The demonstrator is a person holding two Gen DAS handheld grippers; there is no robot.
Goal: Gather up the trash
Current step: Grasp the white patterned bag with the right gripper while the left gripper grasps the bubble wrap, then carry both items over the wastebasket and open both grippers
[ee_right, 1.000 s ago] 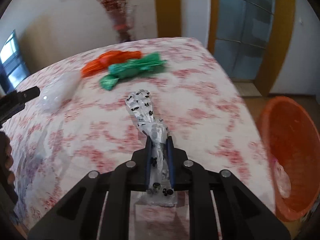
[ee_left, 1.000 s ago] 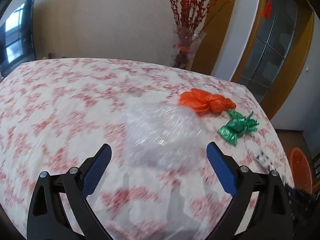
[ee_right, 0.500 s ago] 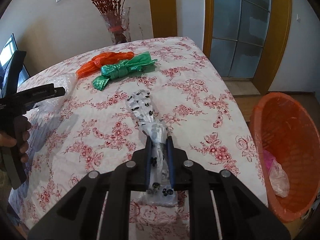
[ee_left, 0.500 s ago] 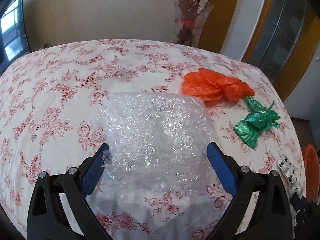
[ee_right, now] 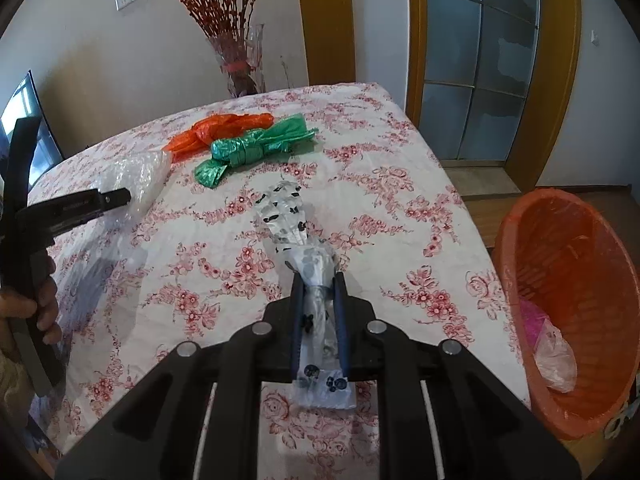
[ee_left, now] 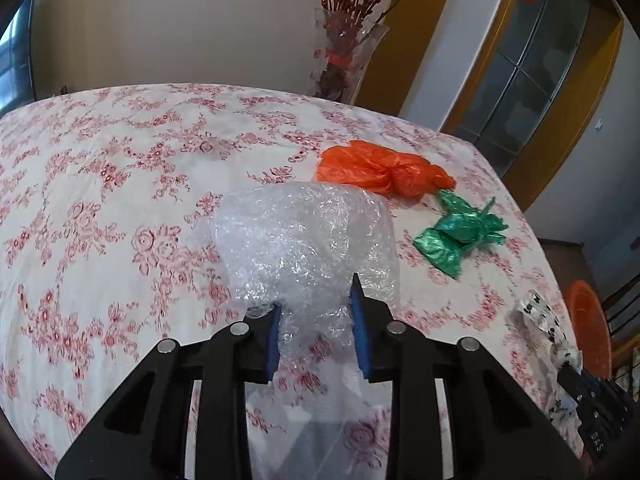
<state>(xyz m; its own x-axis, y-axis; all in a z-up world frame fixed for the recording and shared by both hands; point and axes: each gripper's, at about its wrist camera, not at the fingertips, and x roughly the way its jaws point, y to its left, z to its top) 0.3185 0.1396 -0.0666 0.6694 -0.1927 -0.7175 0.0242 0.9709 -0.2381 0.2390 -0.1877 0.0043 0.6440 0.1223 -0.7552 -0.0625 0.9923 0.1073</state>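
Observation:
A crumpled wad of clear bubble wrap (ee_left: 304, 236) lies on the flowered tablecloth (ee_left: 120, 200). My left gripper (ee_left: 316, 308) is closing on its near end, both blue pads pressing into the plastic. In the right wrist view my right gripper (ee_right: 318, 280) is shut on a twisted clear bag with black print (ee_right: 286, 212), whose far end rests on the cloth. An orange bag (ee_left: 380, 170) and a knotted green bag (ee_left: 460, 232) lie side by side further back. The left gripper (ee_right: 116, 198) also shows at the left of that view, a hand on its handle.
An orange waste basket (ee_right: 508, 248) stands on the floor off the table's right edge, with a pink and a clear scrap inside. A glass vase of red twigs (ee_right: 240, 64) stands behind the table's far edge. A wooden-framed glass door (ee_right: 480, 60) is behind the basket.
My left gripper went from wide open around the bubble wrap to squeezed onto it, and sank a little toward it. The right gripper kept still with the printed bag.

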